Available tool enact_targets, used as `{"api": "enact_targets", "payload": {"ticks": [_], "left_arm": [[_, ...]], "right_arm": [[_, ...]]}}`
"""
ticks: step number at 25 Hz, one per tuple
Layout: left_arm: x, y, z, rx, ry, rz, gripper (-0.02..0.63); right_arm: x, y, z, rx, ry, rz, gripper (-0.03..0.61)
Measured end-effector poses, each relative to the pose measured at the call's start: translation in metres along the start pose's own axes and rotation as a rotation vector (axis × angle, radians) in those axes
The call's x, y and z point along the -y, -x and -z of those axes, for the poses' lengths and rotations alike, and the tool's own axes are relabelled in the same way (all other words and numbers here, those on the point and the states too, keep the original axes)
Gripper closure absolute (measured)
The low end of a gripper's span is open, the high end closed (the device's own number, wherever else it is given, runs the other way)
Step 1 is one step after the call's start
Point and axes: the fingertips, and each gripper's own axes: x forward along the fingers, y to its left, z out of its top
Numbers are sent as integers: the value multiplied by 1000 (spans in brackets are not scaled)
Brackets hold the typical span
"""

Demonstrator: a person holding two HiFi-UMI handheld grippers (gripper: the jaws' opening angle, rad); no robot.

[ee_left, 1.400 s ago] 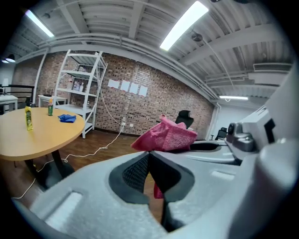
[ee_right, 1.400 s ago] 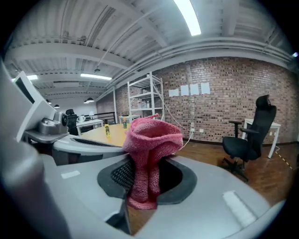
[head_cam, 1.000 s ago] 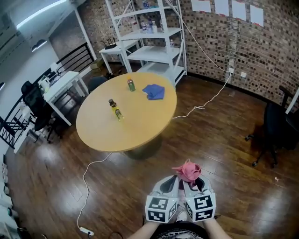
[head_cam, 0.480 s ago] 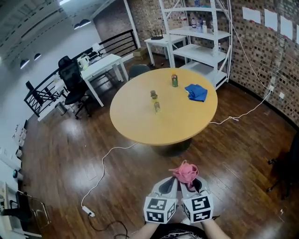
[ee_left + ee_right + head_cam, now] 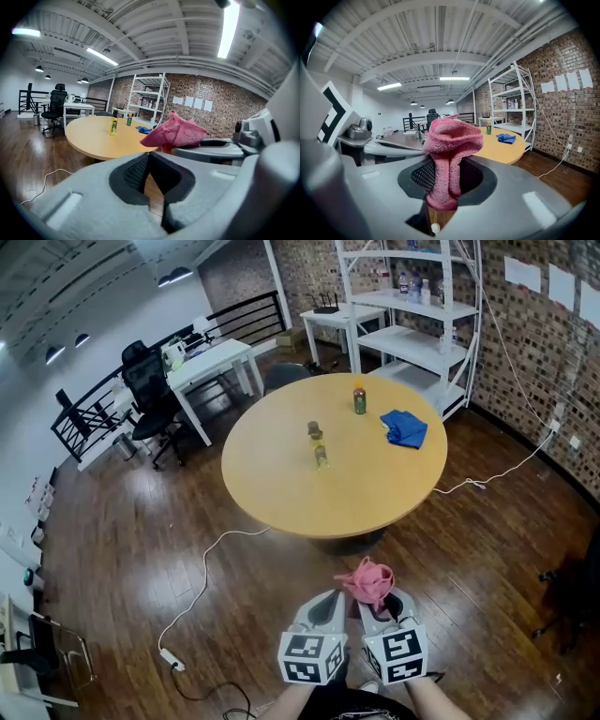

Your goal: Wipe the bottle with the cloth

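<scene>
Pink cloth (image 5: 452, 140) is squeezed in the right tool (image 5: 445, 187). The left tool (image 5: 154, 168) is closed on nothing.

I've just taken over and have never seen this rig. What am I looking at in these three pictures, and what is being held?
There is no robot arm here: a person holds a two-jaw claw in each hand. The head view looks down from a camera on the person's head. The other two cameras ride on the claws and look along their jaws. The left claw is shut and empty. The right claw is shut on a pink cloth. Ahead, apart from both claws, a round wooden table carries a yellow-labelled bottle, a green bottle and a blue cloth. Nothing is being wiped yet.
</scene>
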Motion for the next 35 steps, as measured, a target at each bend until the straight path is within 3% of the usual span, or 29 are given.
{"api": "enact_targets", "payload": {"ticks": [6,15,22,30,35], "left_arm": [[-34,-53,-22,9,18,20,609],[-124,-136,-93,6,14,62,609],[-168,-192,-141,8,-80,154,609],[-213,-250,-174,54,-101,129,604],[-244,-294,-193,76,-125,94,558]], "right_arm": [[23,-54,-14,-9,20,15,474],[46,-169,-63,-31,7,44,474],[65,-238,-92,-30,-8,73,474],[100,-291,-115,-22,4,85,474],[129,-335,-131,-9,17,50,475]]}}
